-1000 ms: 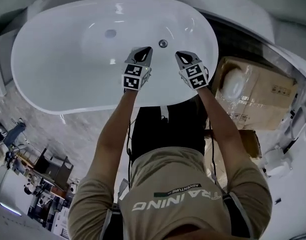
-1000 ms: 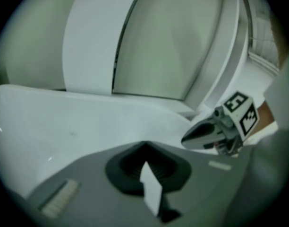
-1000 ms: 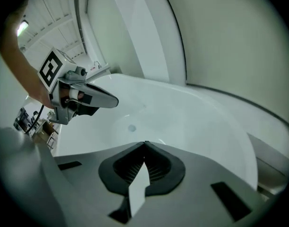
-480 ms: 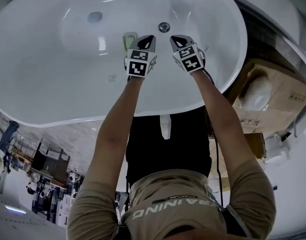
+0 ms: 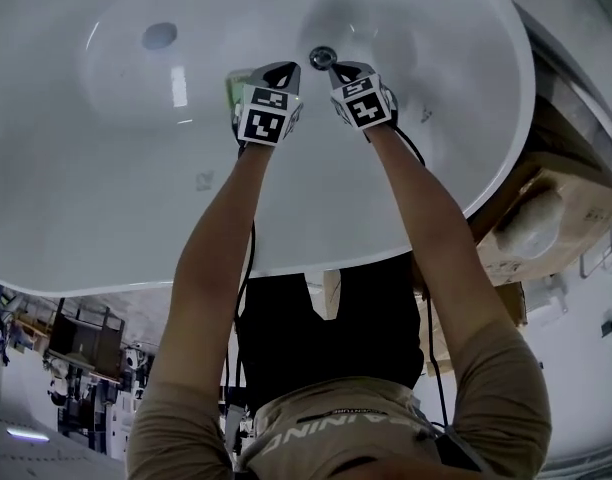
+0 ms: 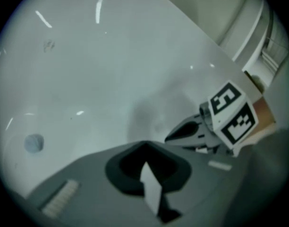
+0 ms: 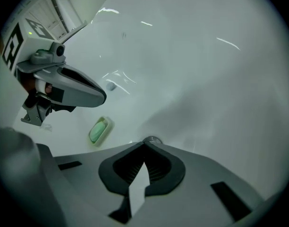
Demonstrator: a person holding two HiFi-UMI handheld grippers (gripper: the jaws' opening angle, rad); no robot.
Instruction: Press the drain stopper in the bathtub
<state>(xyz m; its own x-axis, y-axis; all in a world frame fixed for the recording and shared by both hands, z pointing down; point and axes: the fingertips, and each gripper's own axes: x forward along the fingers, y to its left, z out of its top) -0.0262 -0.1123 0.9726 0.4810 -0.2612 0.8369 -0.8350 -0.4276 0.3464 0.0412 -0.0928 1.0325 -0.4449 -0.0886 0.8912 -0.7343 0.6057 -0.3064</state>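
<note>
The round metal drain stopper [image 5: 323,56] sits on the floor of the white bathtub [image 5: 106,198]. My right gripper [image 5: 338,69] is shut with nothing in it, and its tip hangs right at the stopper [image 7: 153,139]; I cannot tell if it touches. My left gripper [image 5: 285,69] is also shut and empty, a little to the left of the stopper. The right gripper view shows the left gripper [image 7: 103,97] off to its left. The left gripper view shows the right gripper [image 6: 168,137] at its right, and the stopper is hidden there.
A green soap bar in a dish [image 7: 98,130] lies on the tub floor left of the drain, partly behind my left gripper [image 5: 231,90]. A round overflow fitting [image 5: 159,35] sits on the tub wall. A cardboard box [image 5: 546,218] stands outside the tub at right.
Both grippers have gone deeper into the tub toward the drain. The right gripper's tip now sits by the stopper, and the tub fills more of the head view.
</note>
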